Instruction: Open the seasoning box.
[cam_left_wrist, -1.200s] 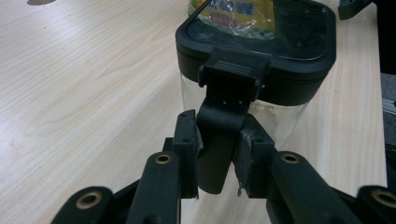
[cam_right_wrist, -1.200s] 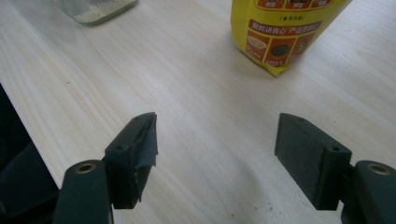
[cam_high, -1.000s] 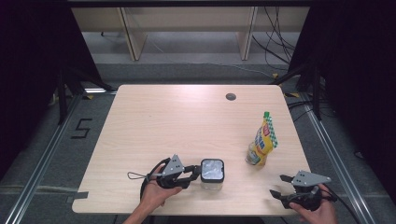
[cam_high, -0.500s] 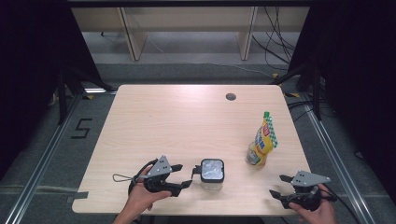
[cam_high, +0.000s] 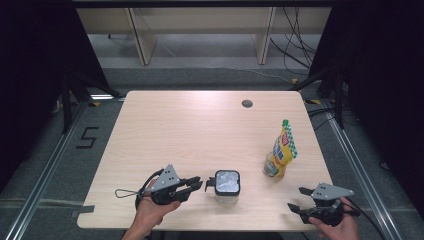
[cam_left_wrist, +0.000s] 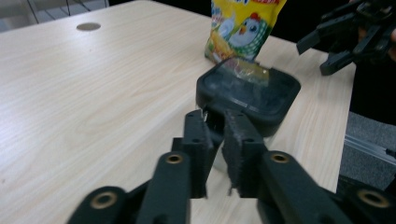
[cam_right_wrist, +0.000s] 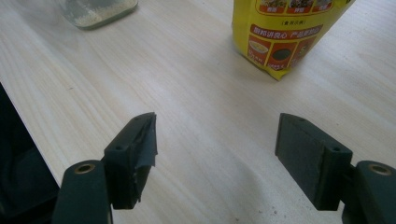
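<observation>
Container (cam_high: 227, 183) just beyond left tongs (cam_high: 199, 185)

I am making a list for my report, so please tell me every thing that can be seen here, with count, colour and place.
table: one, light wood, centre
jar: one, clear with a black square lid, near edge of the table
pouch: one, yellow with a green cap, standing to the right of the jar
round disc: one, dark, set in the far part of the table
floor mark "5": one, black, on the grey floor to the left
cables: several, black, on the floor at the far right
left tongs: one, black, just closed almost fully, tips at the lid's edge, nothing clearly between them
right tongs: one, black, open, near right corner
hands: two, each holding tongs
</observation>
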